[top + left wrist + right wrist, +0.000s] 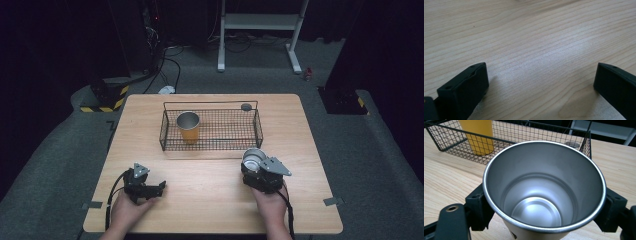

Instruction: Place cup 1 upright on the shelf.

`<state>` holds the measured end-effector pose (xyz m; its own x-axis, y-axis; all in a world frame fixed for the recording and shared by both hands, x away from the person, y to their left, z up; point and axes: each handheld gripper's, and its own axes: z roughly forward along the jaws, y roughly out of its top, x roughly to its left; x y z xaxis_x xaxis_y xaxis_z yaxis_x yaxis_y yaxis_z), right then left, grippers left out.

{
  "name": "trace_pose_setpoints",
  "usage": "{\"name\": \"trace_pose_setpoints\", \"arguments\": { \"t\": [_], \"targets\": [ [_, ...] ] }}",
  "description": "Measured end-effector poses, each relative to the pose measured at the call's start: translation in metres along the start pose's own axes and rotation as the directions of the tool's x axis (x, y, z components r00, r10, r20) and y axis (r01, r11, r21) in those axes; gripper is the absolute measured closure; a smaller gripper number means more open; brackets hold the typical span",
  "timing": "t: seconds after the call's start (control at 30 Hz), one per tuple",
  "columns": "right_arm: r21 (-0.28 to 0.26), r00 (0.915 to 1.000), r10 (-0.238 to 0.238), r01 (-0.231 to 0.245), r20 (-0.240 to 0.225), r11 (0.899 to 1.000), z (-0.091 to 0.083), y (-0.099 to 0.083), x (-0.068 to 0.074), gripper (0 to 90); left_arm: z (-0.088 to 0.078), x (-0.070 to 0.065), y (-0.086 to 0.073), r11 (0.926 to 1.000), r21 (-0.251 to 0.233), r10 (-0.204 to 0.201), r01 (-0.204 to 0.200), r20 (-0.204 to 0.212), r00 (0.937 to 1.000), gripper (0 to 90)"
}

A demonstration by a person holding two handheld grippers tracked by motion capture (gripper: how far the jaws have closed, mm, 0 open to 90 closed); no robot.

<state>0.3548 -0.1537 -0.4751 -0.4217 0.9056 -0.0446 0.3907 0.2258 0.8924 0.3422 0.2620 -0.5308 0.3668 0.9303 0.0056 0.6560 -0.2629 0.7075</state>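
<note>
Right gripper view showed the right gripper (pixel 544 202) clamped on a steel cup (pixel 544 187) just near of the wire basket (pixel 584 142), likely next lifting it in beside the yellow cup (pixel 477 135), while the left gripper (pixel 541 82) rested open.

Your right gripper (pixel 544 202) has matt black plastic jaws clamped on a cup (pixel 544 187) with a brushed metal inside, dull sheen and a polished rim. Your table (pixel 536 37) is pale wood-grain, smooth with a soft gloss. The basket (pixel 210 131) is thin black wire mesh, holding a second cup (pixel 188 127), yellow outside, metal inside.
</note>
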Motion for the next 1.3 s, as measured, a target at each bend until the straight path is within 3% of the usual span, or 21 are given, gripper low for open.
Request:
{"name": "trace_pose_setpoints", "arguments": {
  "t": [0.83,1.3],
  "targets": [
    [-0.043,0.9969,-0.042,0.039,-0.067,0.998,0.001,-0.002,0.015,18.1,0.001,-0.001,0.001,1.0000,0.002,-0.006,0.006,-0.004,1.0000,0.0],
    [-0.048,0.9958,-0.050,0.047,-0.077,0.998,0.000,-0.003,0.021,18.1,0.001,-0.001,0.001,1.0000,0.002,-0.006,0.006,-0.004,1.0000,0.0]
  ]
}}
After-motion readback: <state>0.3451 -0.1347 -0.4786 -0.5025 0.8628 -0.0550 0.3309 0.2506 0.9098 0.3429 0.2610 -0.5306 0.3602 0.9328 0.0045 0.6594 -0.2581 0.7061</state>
